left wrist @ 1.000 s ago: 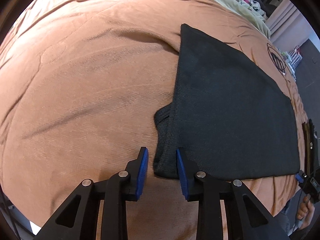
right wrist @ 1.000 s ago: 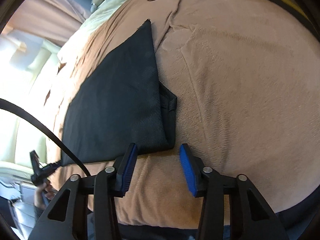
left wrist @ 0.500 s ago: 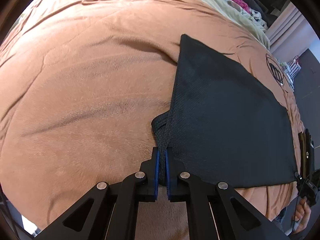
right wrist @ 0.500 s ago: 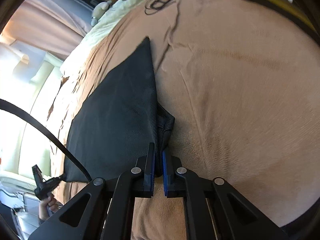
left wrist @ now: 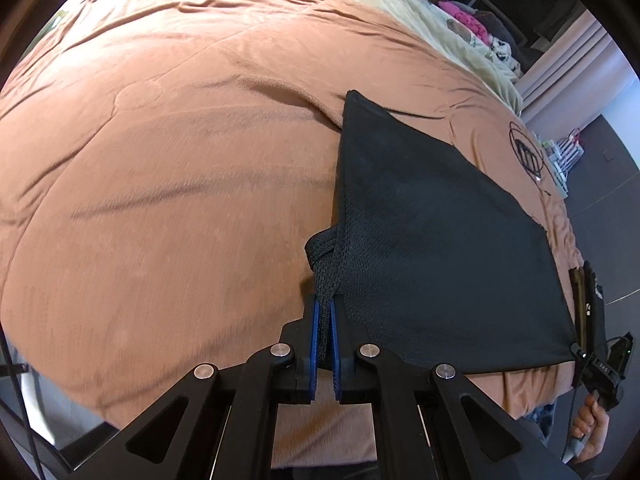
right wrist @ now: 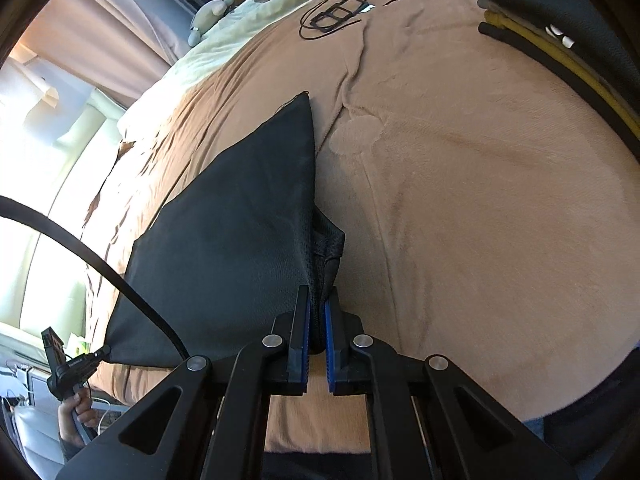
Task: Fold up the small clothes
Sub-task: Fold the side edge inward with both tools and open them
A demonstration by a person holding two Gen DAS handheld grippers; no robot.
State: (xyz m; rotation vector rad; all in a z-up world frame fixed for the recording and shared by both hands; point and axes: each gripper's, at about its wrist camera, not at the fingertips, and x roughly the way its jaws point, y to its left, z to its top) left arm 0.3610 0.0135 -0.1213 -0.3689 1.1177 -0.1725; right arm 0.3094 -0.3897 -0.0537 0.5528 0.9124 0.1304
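1. Gripping one near corner each, the left gripper (left wrist: 325, 320) and right gripper (right wrist: 316, 316) are closed on the garment (left wrist: 432, 248).
2. The garment is spread on the blanket (left wrist: 180, 184) toward 12 o'clock; its long axis is run between both grippers.

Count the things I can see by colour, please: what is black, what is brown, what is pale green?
Black: 3, the black garment, left hand-held gripper, right hand-held gripper.
Brown: 1, the brown blanket.
Pale green: 1, the pale green bedding.
Total: 5.
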